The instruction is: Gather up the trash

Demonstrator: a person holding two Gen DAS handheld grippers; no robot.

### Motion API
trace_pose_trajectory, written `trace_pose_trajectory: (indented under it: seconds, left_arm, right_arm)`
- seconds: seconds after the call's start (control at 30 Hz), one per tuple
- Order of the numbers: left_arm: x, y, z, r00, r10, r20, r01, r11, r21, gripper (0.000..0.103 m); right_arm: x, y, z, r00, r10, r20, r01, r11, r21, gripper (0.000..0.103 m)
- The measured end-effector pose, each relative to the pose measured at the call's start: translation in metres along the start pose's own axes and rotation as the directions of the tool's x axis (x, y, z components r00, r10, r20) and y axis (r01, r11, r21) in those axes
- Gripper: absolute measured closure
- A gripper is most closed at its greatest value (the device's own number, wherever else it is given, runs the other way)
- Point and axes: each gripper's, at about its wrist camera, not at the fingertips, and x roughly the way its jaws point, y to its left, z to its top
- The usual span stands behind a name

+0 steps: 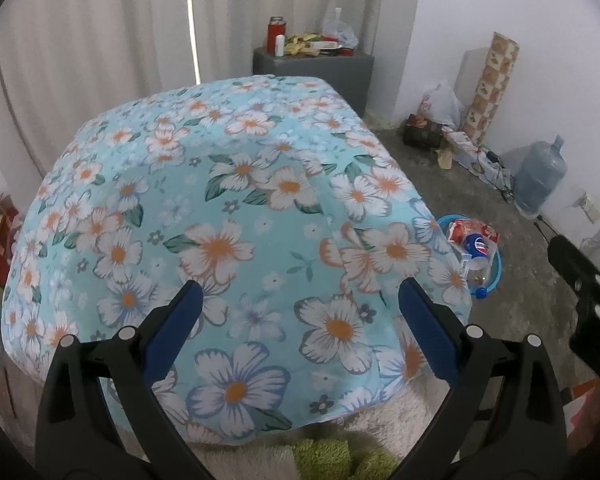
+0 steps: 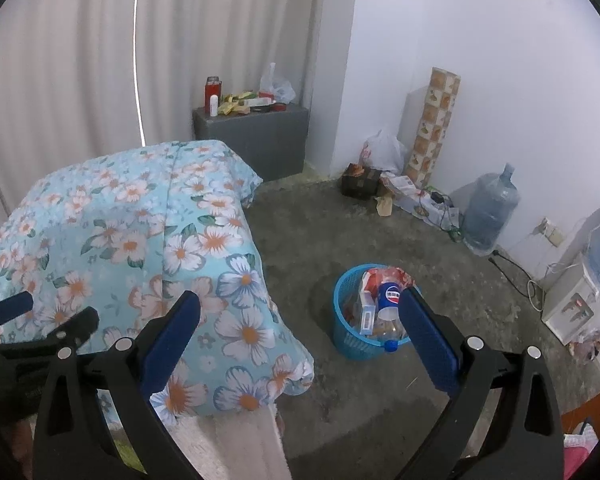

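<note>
Both grippers, left gripper and right gripper, gape empty. At my 1 o'clock, one blue basket holds one Pepsi bottle, cap pointing down toward me.

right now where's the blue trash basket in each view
Left wrist view: the blue trash basket sits at the right, half hidden behind the edge of the floral cloth, on the floor.
Right wrist view: the basket is right of centre, fully visible on the floor, just left of the right tool's right finger.
Shared landmark: the Pepsi bottle sticking out of it.
</note>
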Motion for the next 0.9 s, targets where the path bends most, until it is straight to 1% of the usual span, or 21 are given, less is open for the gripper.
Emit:
trace_pose_trajectory:
  seconds: [0.07,0.2,0.33,0.43,0.67,0.9]
  left_arm:
    - [0.001,0.0,-0.001,1.0,0.008,-0.009,-0.008,1.0,-0.01,0.009]
    - [0.003,-0.004,-0.006,0.999,0.021,-0.041,-0.022,1.0,-0.01,0.009]
    - [0.007,-0.01,-0.013,0.996,0.039,-0.076,-0.039,0.999,0.004,0.009]
    - [0.005,-0.013,-0.015,0.995,0.063,-0.071,-0.062,0.998,0.015,0.009]
    - [0.007,-0.01,-0.015,0.992,0.112,-0.062,-0.111,0.994,0.018,0.009]
    - [0.008,-0.008,-0.015,0.989,0.139,-0.058,-0.137,0.99,0.037,0.009]
  right_arm:
    - [0.003,0.001,-0.002,1.0,0.008,-0.016,-0.008,1.0,-0.013,0.007]
    - [0.013,-0.001,-0.009,0.997,0.013,-0.077,-0.016,0.999,-0.042,0.007]
    - [0.023,-0.008,-0.018,0.992,-0.003,-0.125,-0.005,0.998,-0.063,0.007]
    - [0.032,-0.013,-0.023,0.987,-0.007,-0.162,-0.005,0.997,-0.072,0.007]
    - [0.039,-0.014,-0.03,0.983,0.009,-0.185,-0.026,0.996,-0.089,0.007]
    - [0.042,-0.013,-0.031,0.98,0.005,-0.197,-0.024,0.995,-0.098,0.007]
